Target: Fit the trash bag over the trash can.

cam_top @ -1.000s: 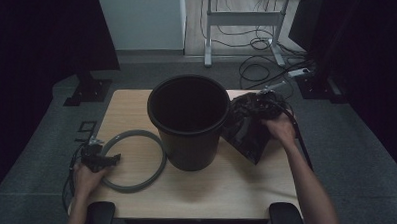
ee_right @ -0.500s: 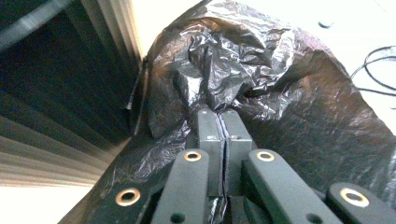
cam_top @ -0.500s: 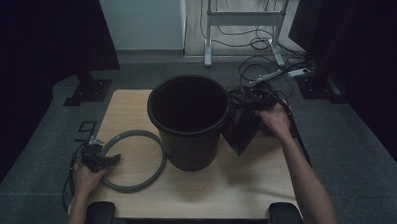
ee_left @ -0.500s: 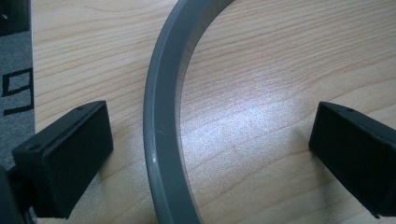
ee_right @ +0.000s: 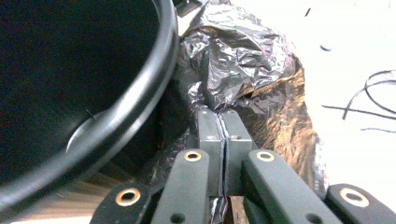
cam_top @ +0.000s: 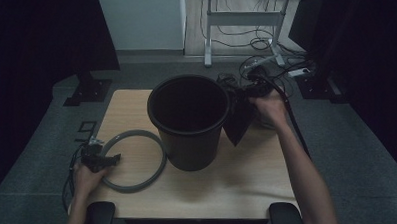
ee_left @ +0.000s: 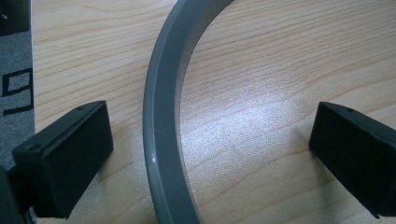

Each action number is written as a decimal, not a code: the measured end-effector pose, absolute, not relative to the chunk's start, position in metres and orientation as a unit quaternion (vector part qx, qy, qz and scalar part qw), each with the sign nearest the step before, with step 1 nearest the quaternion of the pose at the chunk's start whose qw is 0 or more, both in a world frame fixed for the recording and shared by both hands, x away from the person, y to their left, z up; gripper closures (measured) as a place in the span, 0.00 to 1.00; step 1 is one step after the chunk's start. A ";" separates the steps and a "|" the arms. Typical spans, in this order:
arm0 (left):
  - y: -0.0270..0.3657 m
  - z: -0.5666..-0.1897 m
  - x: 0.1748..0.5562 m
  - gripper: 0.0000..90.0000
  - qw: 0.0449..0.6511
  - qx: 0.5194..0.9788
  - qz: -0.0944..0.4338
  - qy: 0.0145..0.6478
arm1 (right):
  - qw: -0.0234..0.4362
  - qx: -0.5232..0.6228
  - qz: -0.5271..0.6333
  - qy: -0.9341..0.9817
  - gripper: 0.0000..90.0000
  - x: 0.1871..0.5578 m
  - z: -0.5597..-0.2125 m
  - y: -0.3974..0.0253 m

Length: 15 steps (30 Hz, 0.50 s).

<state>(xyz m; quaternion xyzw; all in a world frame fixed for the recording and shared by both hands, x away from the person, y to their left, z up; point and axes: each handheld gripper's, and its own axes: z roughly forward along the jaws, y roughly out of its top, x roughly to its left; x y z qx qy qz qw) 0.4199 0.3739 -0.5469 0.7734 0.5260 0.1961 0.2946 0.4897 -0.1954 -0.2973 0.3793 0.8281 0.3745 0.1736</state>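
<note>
Since the earlier frames the right gripper (cam_top: 256,90) has carried the crumpled black plastic bin bag (cam_top: 238,118) up off the desk (cam_top: 239,185) and toward the far right side of the round black plastic bucket (cam_top: 189,120), while the left gripper (cam_top: 95,158) has stayed by the flat grey plastic ring (cam_top: 133,162) near the near-left corner. Judging by this, lining the bucket has only begun: the bag hangs bunched beside the rim, not yet opened over it, and the ring, probably meant to clamp the liner, lies flat on the desk. The right gripper view shows what the high view cannot: its fingers (ee_right: 210,135) pressed fully together on a fold of bag. The left gripper view shows fingers (ee_left: 65,163) wide apart, straddling the ring's band without touching it.
</note>
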 end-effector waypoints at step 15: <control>0.374 -0.547 0.420 0.00 0.295 0.773 0.196 0.526 | 0.172 0.337 0.392 0.839 0.98 0.484 -0.259 -0.152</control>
